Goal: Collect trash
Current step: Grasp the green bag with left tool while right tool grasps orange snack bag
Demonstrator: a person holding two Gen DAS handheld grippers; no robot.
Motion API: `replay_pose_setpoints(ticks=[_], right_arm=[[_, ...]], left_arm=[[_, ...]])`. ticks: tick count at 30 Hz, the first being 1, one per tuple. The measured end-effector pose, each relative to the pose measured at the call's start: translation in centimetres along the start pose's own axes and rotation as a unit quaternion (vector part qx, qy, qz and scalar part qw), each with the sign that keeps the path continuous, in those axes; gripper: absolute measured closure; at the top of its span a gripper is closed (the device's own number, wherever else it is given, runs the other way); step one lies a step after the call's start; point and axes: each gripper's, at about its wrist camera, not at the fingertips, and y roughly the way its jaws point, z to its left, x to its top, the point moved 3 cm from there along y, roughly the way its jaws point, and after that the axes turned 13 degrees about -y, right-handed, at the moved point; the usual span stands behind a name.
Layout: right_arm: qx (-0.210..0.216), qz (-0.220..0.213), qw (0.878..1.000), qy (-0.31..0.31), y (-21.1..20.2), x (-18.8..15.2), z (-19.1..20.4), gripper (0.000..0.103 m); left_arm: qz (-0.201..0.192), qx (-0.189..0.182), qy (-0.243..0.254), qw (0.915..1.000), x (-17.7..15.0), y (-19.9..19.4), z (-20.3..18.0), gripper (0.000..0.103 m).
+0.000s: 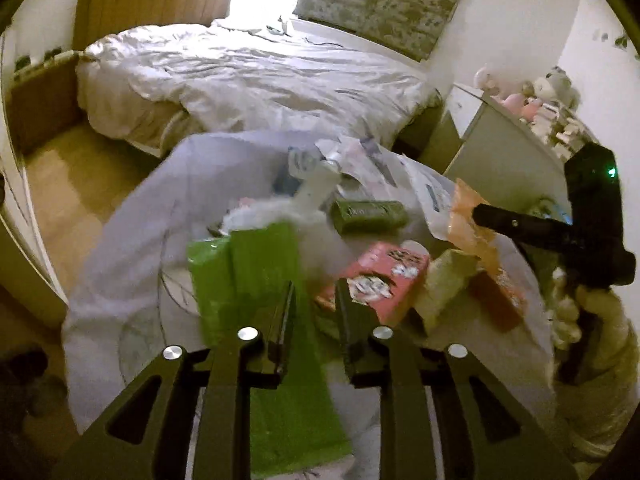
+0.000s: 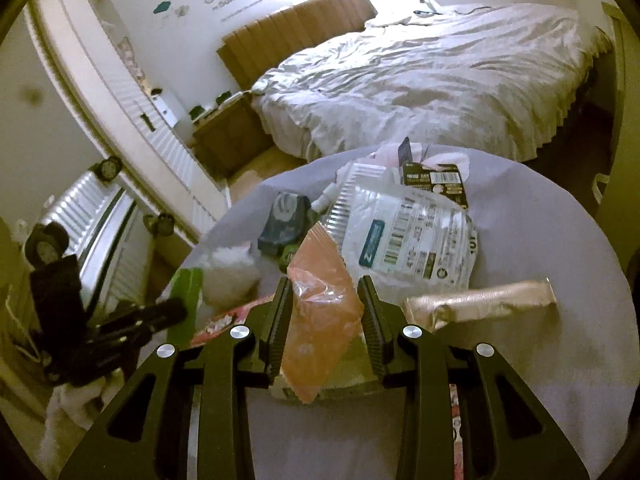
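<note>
— Jaws first, please. How does the right gripper (image 2: 324,312) stand?

— Partly parted, with an orange wrapper (image 2: 320,320) standing upright between the two ribbed pads. The wrapper fills most of the gap and its crumpled sides lie against both pads, so it reads as clamped. In the left wrist view the same wrapper (image 1: 470,224) sticks up at the tip of that gripper (image 1: 480,214), above the heap.

— And the left gripper (image 1: 314,312)?

— Also partly parted, but nothing sits between its pads. A green bag (image 1: 256,276) lies beneath and beside its left finger, and a red carton (image 1: 384,280) lies just beyond its right finger. Whether either finger touches them I cannot tell; the picture is blurred there.

— Where is the rest of the trash?

— All on a round table under a pale lilac cloth (image 2: 540,240). A clear plastic bag with printed labels (image 2: 404,232) lies behind the orange wrapper, a dark box (image 2: 436,182) behind that, and a dark teal pouch (image 2: 284,224) to the left. A golden-brown wrapper (image 2: 480,306) lies flat just to the right of the right gripper. A wad of white tissue (image 2: 228,272) sits at the left, near the green bag (image 2: 186,300).

— Anything behind the table?

— A bed with a rumpled white duvet (image 1: 248,76).
</note>
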Motion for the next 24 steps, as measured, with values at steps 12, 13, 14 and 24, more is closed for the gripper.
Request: replay_pose_setpoints(ticks=[12, 13, 14, 24], right_arm=[[0.008, 0.008, 1.000, -0.004, 0.1, -1.4, 1.1, 0.068], [0.009, 0.008, 1.000, -0.005, 0.2, -1.5, 1.3, 0.068], [0.010, 0.008, 1.000, -0.006, 0.2, -1.5, 1.4, 0.068], [0.018, -0.005, 1.000, -0.009, -0.6, -1.6, 1.7, 0.069]], left_arm=[[0.012, 0.124, -0.018, 0.9920, -3.4, 0.2, 2.3, 0.034], [0.015, 0.123, -0.017, 0.9921, -3.4, 0.5, 2.4, 0.042], [0.018, 0.123, -0.019, 0.9920, -3.4, 0.7, 2.5, 0.051], [-0.036, 0.104, -0.041, 0.9930, -1.9, -2.4, 1.2, 0.079]])
